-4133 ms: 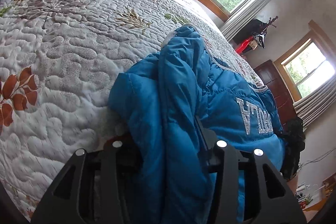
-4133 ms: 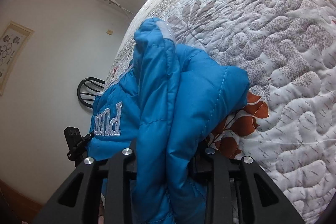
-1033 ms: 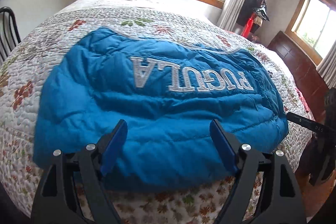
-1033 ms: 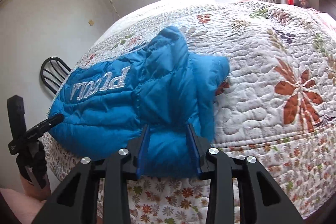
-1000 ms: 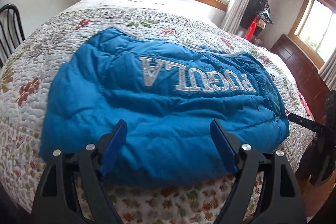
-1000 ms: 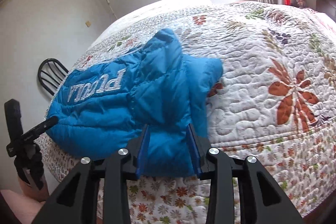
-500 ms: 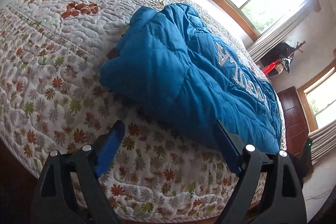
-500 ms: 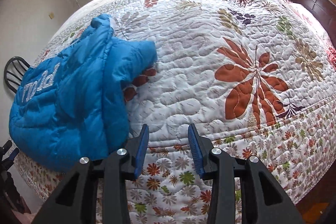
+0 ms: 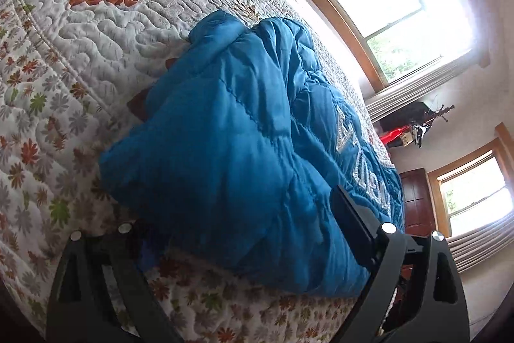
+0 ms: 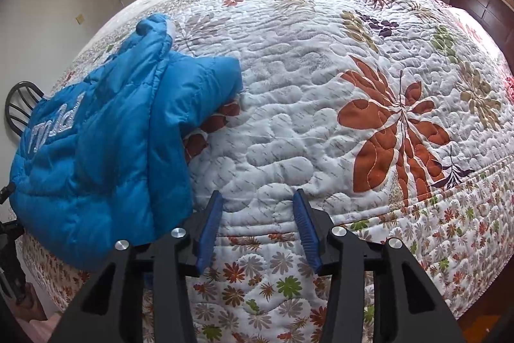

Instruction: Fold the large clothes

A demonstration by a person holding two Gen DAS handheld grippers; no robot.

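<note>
Honestly risky; left gripper [image 9: 253,249] spread wide around blue jacket's [image 9: 244,156] near corner, not pinching, just been opening; right gripper [image 10: 258,230] released over quilt [image 10: 321,124], jacket off left; puffy corner could slip, undoing fold.

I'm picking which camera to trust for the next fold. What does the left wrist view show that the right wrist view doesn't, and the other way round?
Only the left wrist view: the left tool straddling the near end of the blue jacket, its jaws just opening wide, one finger hidden under the fabric; also a dark wooden door.

Only the right wrist view: the right tool, jaws just opening, only quilt between them, beside the jacket; also a black chair.

Both: the jacket with silver lettering lying on the floral quilt.
</note>
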